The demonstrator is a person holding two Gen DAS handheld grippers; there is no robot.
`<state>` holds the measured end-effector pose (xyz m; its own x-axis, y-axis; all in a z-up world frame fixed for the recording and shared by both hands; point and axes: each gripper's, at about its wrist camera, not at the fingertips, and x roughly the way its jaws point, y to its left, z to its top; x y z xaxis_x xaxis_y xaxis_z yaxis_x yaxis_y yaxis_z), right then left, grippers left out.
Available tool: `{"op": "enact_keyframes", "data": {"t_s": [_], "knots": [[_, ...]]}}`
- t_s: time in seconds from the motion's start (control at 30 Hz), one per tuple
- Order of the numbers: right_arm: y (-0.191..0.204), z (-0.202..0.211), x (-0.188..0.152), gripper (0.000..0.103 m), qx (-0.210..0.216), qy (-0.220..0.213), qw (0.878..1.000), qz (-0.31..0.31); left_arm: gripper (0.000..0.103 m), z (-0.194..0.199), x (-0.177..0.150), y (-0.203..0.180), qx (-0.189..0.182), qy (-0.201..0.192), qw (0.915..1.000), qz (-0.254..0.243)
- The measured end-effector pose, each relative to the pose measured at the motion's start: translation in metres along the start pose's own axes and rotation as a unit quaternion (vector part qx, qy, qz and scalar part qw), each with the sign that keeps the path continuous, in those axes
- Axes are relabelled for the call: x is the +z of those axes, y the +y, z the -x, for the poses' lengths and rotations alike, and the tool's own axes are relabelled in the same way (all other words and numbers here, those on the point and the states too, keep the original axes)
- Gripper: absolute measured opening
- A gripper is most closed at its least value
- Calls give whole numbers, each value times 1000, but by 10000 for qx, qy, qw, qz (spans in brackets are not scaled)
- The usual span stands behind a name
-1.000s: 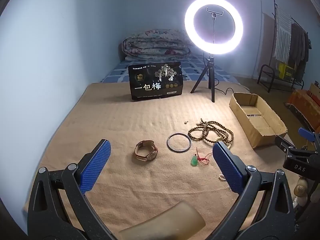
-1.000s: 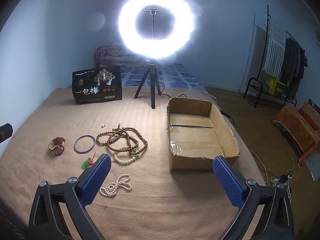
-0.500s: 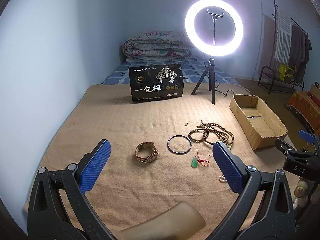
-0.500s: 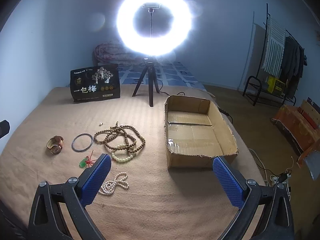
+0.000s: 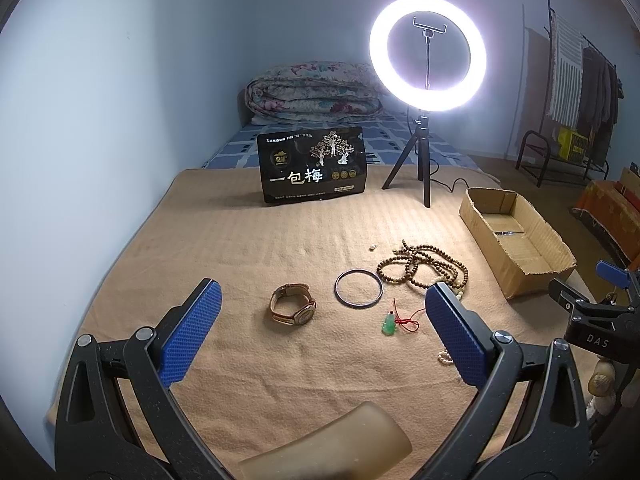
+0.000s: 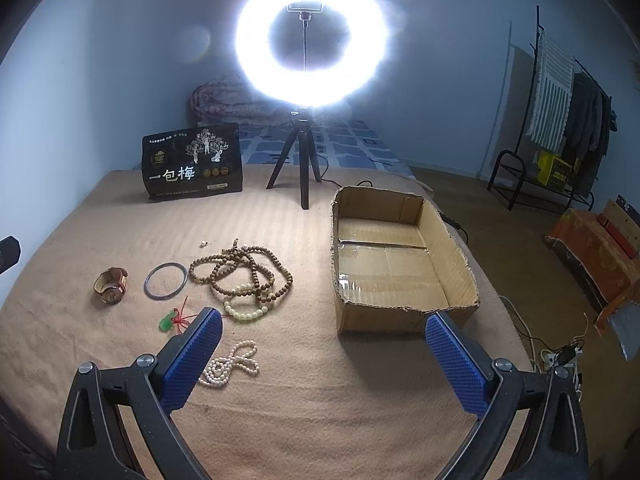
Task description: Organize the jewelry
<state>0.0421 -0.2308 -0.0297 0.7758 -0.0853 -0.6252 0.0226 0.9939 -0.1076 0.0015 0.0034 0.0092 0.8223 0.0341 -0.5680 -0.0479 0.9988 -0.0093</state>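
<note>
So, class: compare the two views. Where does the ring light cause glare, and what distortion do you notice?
Right wrist view: the ring light blooms, blurring its rim, with a faint flare spot on the wall. Left wrist view: its outline is crisp. Both views: fisheye bending and dark corners; the cardboard box looks skewed.

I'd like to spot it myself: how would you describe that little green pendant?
Start at the open brown cardboard box on the tan blanket and look left, past the tangle of brown wooden bead strings. Just nearer lies the small green pendant, the only green piece, on a red cord.
</note>
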Motion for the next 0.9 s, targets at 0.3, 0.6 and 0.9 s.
{"op": "enact_keyframes", "data": {"t_s": [0.3,0.6,0.9], "knots": [[1,0,-1,103,29,23,10000,6,103,-1,1,1,-5,1,10000,7],[2,0,-2,103,35,40,10000,10,103,0,0,0,10,-5,10000,-1],[1,-1,-1,103,40,46,10000,9,103,-2,-2,1,12,-4,10000,-9]]}}
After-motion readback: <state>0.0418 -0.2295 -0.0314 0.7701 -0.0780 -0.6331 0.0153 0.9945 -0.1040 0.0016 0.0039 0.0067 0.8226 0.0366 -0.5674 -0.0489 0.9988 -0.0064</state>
